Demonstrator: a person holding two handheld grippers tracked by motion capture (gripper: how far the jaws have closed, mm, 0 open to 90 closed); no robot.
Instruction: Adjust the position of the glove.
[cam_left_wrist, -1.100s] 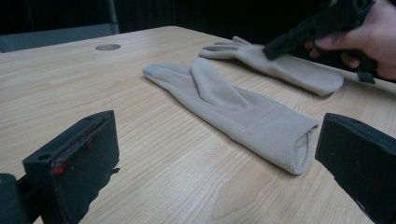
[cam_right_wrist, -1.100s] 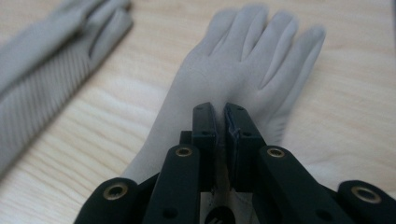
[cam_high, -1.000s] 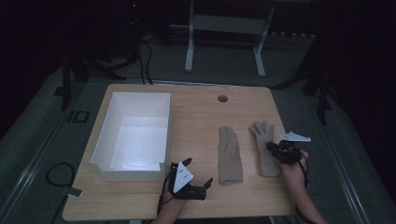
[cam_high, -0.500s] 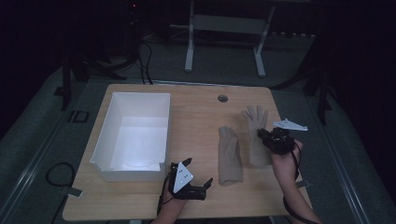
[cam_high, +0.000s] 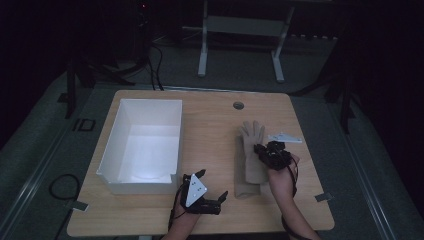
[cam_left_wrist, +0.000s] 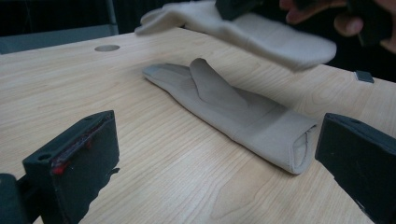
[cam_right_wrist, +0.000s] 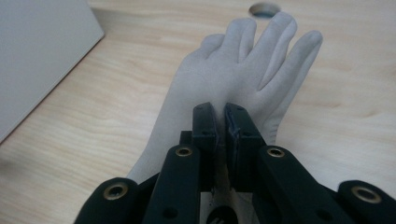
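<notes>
Wooden table (cam_high: 210, 125); glove (cam_right_wrist: 233, 74) apparently pinched.

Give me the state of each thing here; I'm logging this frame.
Left gripper: open, resting on the table, holding nothing.
Right gripper: shut on the lifted glove.
Lifted glove: pinched, raised above the other glove.
Folded glove: lying flat on the table.
White box: open-topped, empty.

Materials, quick rundown

Table (cam_high: 210, 125) looks like pale matt wood grain, both gloves (cam_left_wrist: 233, 107) soft beige knit cloth, bin (cam_high: 145, 145) smooth white plastic, gripper pads (cam_left_wrist: 74, 158) matt black.
</notes>
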